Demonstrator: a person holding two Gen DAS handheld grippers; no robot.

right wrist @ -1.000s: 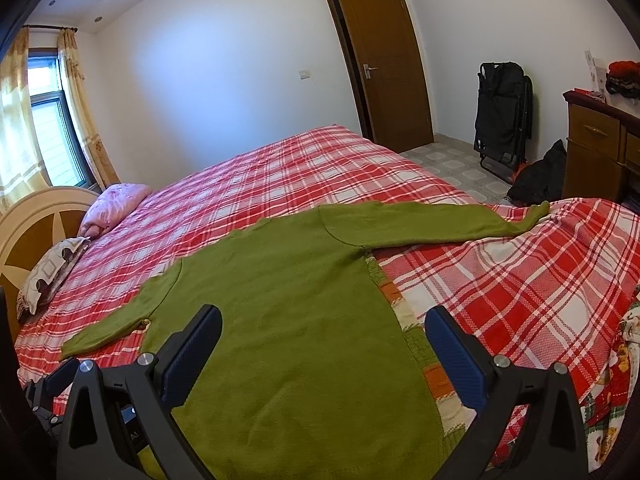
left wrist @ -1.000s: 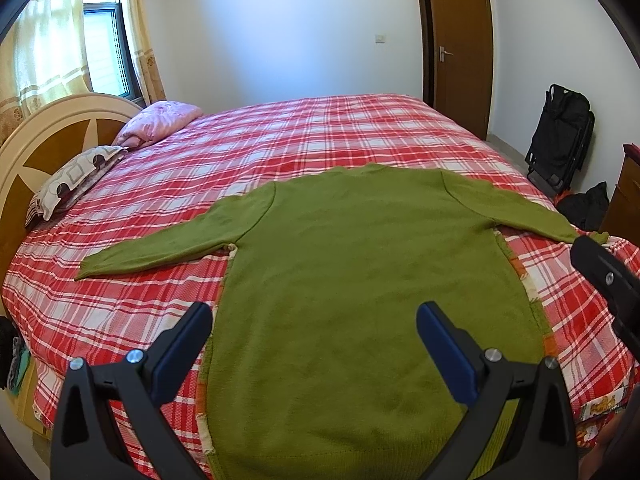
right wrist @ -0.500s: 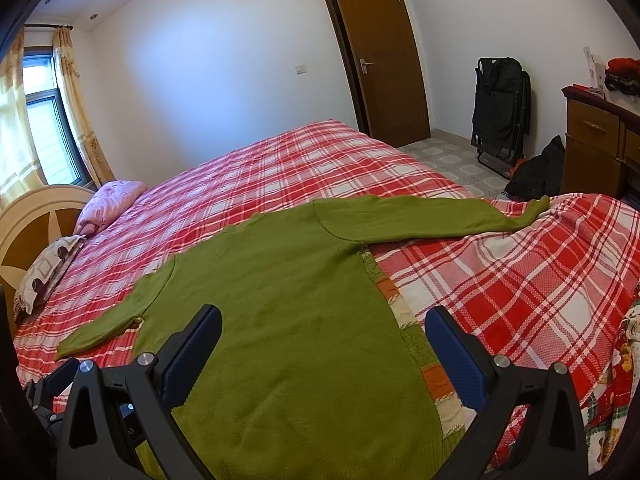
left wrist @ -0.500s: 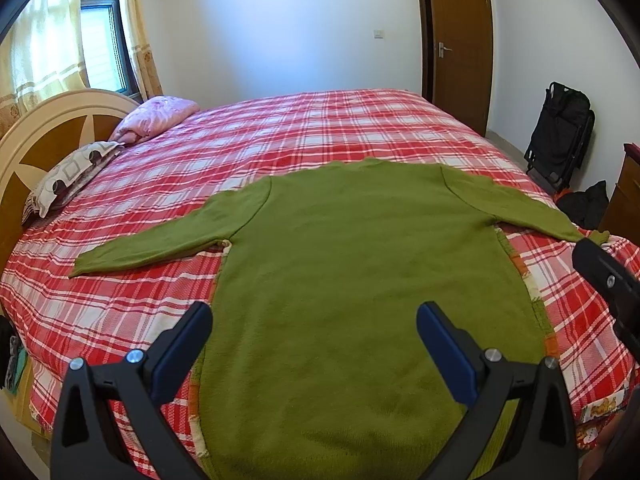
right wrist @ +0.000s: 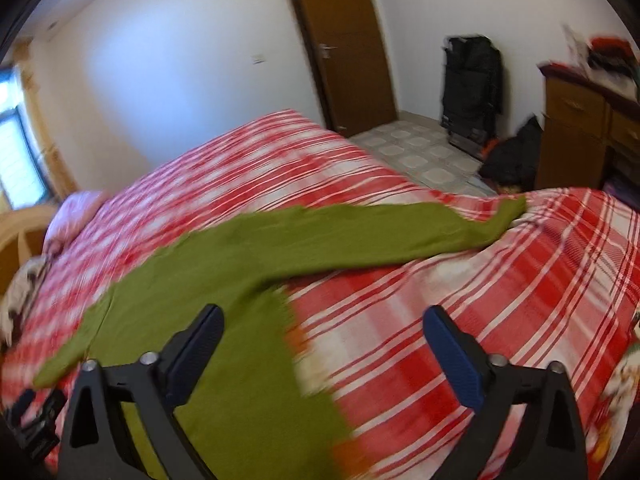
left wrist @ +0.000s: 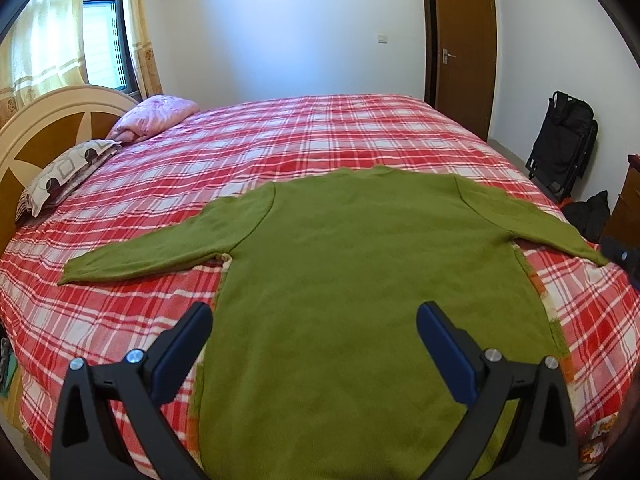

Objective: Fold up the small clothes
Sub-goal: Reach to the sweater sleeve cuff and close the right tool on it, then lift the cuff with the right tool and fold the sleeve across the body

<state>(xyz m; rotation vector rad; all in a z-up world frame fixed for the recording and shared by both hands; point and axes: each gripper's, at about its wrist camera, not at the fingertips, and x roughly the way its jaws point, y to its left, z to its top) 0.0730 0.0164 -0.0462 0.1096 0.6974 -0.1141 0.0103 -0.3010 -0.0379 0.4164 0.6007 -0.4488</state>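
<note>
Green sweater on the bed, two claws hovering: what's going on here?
A person is about to fold a green sweater spread flat on a red plaid bedspread, both sleeves stretched out. The left claw hangs open above the sweater's lower body, holding nothing. The right claw, blurred in its view, hangs over the sweater's side edge below the outstretched sleeve; its jaws are closing, with no cloth between them. No fold is made yet.

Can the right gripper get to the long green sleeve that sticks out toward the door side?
Probably yes. The right gripper has its jaws apart, closing a little, with nothing between them. The sleeve of the green knitted sweater lies flat on the red plaid bedspread ahead, with nothing lying in between.
</note>
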